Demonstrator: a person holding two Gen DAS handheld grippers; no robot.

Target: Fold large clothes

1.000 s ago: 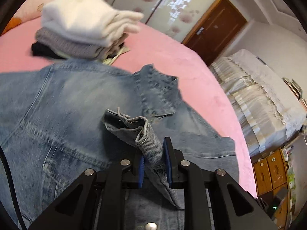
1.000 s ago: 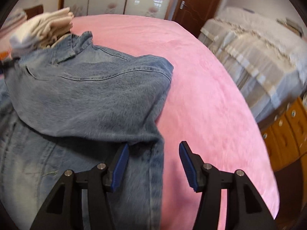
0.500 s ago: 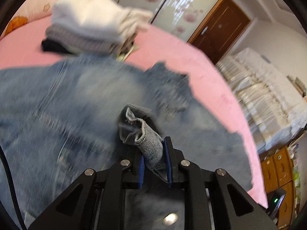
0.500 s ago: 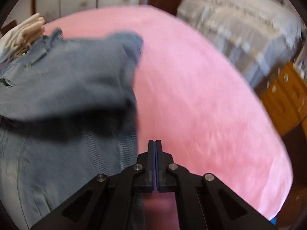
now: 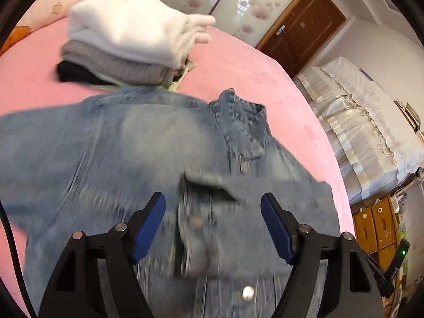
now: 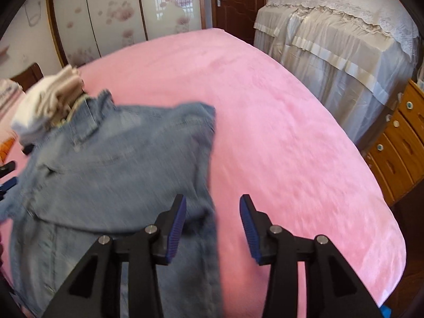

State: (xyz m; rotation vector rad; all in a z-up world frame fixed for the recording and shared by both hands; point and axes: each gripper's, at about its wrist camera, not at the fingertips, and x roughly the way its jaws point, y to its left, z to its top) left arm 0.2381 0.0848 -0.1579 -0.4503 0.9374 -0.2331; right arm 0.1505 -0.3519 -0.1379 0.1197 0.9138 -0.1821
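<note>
Across the pink plush bedspread [image 6: 278,122] lies my faded blue denim jacket [image 5: 127,148], heavy, limp cloth (thick seams grip best), released as my left gripper [image 5: 213,225] and right gripper [image 6: 212,225] have just been opening, both empty.

Left gripper [image 5: 213,222]: pitched steeply downward, jaws spread wide, having just been opening; the blue pads [image 5: 148,225] grip nothing, cloth lying below the gap. Right gripper [image 6: 212,228]: likewise pitched down, jaws partly apart after just opening, nothing pressed between the pads [image 6: 176,232]. In the right wrist view, the left gripper's tips show at 9 o'clock.
</note>
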